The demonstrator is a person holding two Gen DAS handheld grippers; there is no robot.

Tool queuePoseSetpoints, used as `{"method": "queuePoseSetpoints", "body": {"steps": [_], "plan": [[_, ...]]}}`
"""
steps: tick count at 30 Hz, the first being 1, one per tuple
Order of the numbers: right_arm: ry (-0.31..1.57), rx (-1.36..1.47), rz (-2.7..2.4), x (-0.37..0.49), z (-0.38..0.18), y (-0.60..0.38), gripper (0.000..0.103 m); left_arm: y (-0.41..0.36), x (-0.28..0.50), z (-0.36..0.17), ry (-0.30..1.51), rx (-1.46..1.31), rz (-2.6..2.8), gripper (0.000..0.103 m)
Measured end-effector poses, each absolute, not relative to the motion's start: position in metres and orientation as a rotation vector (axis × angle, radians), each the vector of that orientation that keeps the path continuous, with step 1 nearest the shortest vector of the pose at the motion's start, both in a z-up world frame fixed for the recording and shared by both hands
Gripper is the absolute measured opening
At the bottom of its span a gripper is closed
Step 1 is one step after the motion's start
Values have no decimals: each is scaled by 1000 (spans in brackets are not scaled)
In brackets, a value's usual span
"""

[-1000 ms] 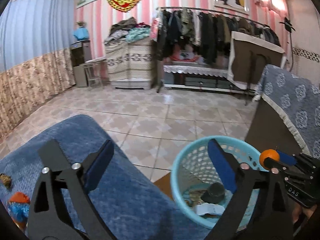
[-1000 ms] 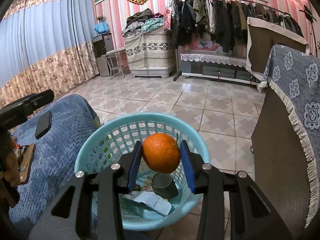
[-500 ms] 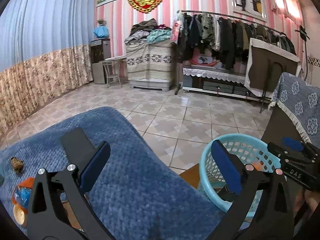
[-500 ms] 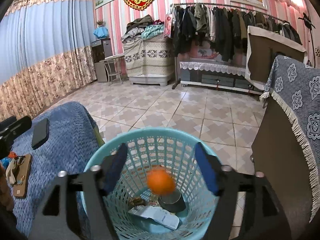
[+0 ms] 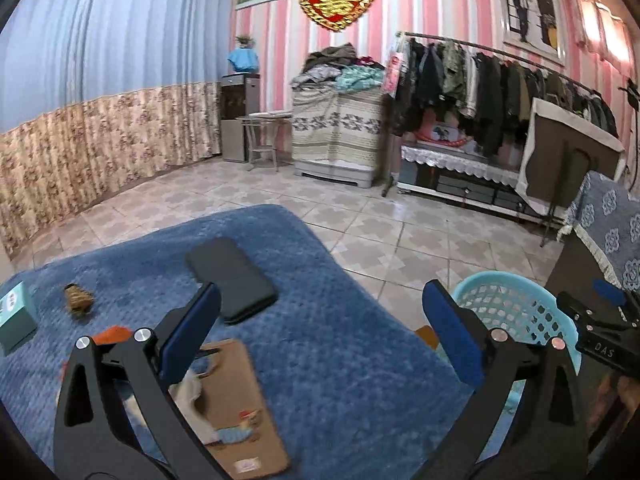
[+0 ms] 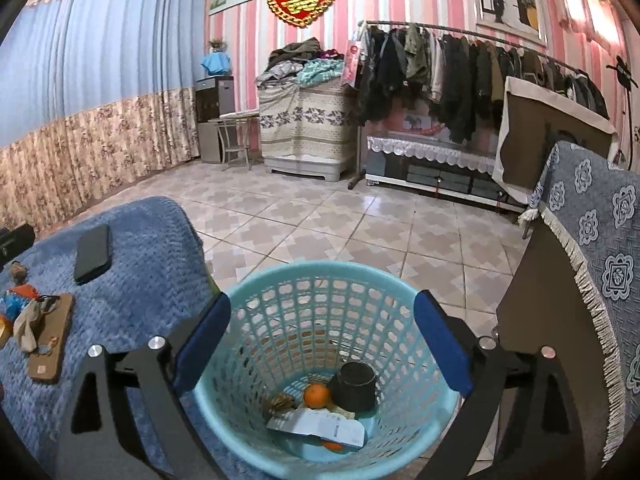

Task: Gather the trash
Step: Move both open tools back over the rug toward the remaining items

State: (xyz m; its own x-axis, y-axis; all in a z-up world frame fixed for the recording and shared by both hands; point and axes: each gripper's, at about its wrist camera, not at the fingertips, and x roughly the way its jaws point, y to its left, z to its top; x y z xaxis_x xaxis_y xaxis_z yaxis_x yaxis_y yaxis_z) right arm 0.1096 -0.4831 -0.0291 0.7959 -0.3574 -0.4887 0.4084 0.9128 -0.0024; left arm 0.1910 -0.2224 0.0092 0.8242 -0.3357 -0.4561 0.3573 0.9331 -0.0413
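**Orange in the basket, more litter waiting on the blue blanket**

The right tool (image 6: 320, 340) hangs over the turquoise basket (image 6: 404, 292), its jaws opening, nearly at full spread, with nothing between them. The orange (image 6: 317, 395) lies at the bottom of the basket, touching a dark cup (image 6: 355, 386) at its 3 o'clock and a crumpled paper slip (image 6: 320, 428) at its 6 o'clock; a brownish scrap (image 6: 282, 402) sits at its 9 o'clock. That part of the job looks done.

The left tool (image 5: 320, 340) is spread wide and empty above the blue blanket (image 5: 340, 360). In the left wrist view, at its 7 o'clock, a brown cardboard piece (image 5: 240, 400) lies with a pale crumpled wad (image 5: 192, 392) on it. Farther off at 9 o'clock lie a small brown lump (image 5: 78, 298) and a green box (image 5: 16, 316). A black phone (image 5: 230, 280) rests at 11 o'clock and is probably not rubbish.

Judging by what remains, the collecting is partway through: several items are binned, and the wad, cardboard and lump seem the likely candidates still to go. Whether the box counts as trash cannot be told.
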Motion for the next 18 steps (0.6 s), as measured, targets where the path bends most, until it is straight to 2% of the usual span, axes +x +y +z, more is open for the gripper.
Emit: {"method": "queuePoseSetpoints", "body": {"steps": [4, 18], "plan": [[490, 107, -382, 106, -22, -467, 98, -190, 183, 17, 469, 22, -316, 98], [495, 93, -252, 109, -28, -392, 98, -67, 158, 14, 472, -45, -104, 98]]}}
